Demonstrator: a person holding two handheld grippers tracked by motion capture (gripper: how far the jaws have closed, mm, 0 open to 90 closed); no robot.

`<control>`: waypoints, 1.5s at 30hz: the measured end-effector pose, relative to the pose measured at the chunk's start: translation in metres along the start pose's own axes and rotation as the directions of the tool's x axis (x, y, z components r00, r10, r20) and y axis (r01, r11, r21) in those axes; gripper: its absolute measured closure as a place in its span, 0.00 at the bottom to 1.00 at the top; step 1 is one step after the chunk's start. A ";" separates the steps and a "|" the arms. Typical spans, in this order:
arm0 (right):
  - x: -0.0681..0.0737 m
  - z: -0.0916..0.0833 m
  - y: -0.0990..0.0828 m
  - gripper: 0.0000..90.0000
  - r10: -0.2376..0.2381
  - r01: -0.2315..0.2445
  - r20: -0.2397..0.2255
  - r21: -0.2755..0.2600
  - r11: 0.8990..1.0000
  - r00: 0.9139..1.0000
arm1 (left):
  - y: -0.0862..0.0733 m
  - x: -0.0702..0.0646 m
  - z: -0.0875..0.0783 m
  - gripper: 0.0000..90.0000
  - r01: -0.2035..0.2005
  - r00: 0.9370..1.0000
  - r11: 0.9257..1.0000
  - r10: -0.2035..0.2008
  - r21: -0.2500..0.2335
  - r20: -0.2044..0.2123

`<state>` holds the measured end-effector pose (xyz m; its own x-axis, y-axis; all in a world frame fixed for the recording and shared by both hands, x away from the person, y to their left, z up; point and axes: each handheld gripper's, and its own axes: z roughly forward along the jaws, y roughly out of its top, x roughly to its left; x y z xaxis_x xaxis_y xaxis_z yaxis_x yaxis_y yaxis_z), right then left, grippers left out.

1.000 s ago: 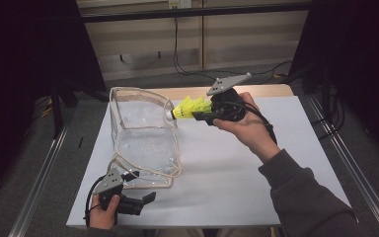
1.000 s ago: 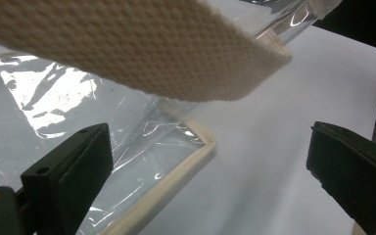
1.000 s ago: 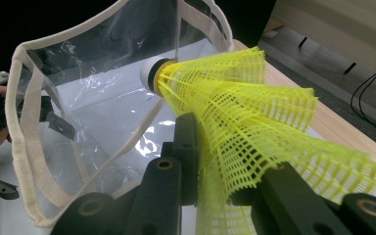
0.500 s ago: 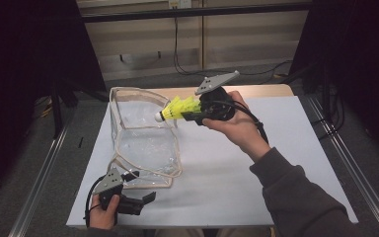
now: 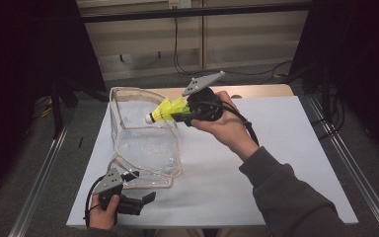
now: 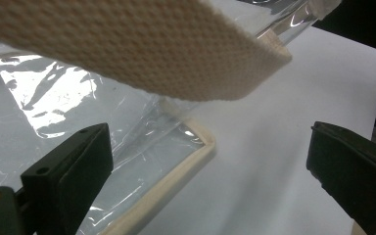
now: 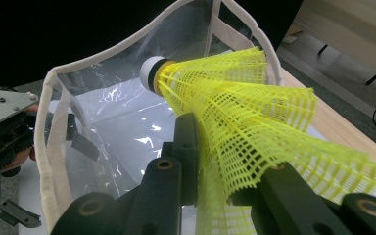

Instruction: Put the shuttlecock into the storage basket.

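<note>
Right gripper (image 5: 177,114) clamped on a yellow shuttlecock (image 7: 235,117), cork end just ahead over the clear bag (image 5: 145,143). Left gripper (image 6: 210,181) jaws apart, empty, bag corner between them.

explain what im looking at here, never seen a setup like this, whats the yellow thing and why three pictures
A person stands at a table covered in white, holding a hand-operated grasping tool in each hand. The high view looks down from above; the other two pictures come from small cameras riding on each tool. The right tool is shut on a yellow shuttlecock, its white tip pointing into the open top of a clear plastic bag with cream fabric edging. The left tool waits open near the bag's lower corner, its black jaws apart in its own view, one strap of the bag hanging close overhead.
</note>
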<state>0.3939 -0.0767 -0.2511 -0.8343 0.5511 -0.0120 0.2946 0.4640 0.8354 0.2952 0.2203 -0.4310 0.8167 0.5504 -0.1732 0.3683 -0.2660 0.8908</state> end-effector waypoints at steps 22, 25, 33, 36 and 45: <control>0.013 0.019 0.008 0.87 -0.019 0.019 -0.011 0.020 1.000 1.000 | 0.000 0.000 0.000 0.03 0.000 1.000 1.000 0.000 0.001 -0.011; 0.014 0.021 0.008 0.87 -0.018 0.018 -0.013 0.020 1.000 1.000 | 0.000 -0.001 0.000 0.03 0.002 1.000 1.000 -0.002 0.001 -0.011; 0.017 0.027 0.009 0.87 -0.026 0.026 -0.016 0.027 0.999 1.000 | 0.000 -0.001 0.000 0.03 0.004 1.000 1.000 -0.004 0.001 -0.009; 0.019 0.030 0.009 0.87 -0.027 0.028 -0.019 0.028 0.999 0.999 | 0.000 -0.001 0.000 0.03 0.002 1.000 1.000 -0.002 0.001 -0.011; 0.024 0.037 0.011 0.87 -0.035 0.036 -0.025 0.037 0.999 0.999 | 0.000 -0.001 0.000 0.03 0.001 1.000 1.000 -0.001 0.002 -0.012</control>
<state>0.3946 -0.0333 -0.2623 -0.8556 0.5169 -0.0279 0.2811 0.5092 0.8134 0.2944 0.2204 -0.4308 0.8109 0.5601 -0.1695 0.3703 -0.2669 0.8897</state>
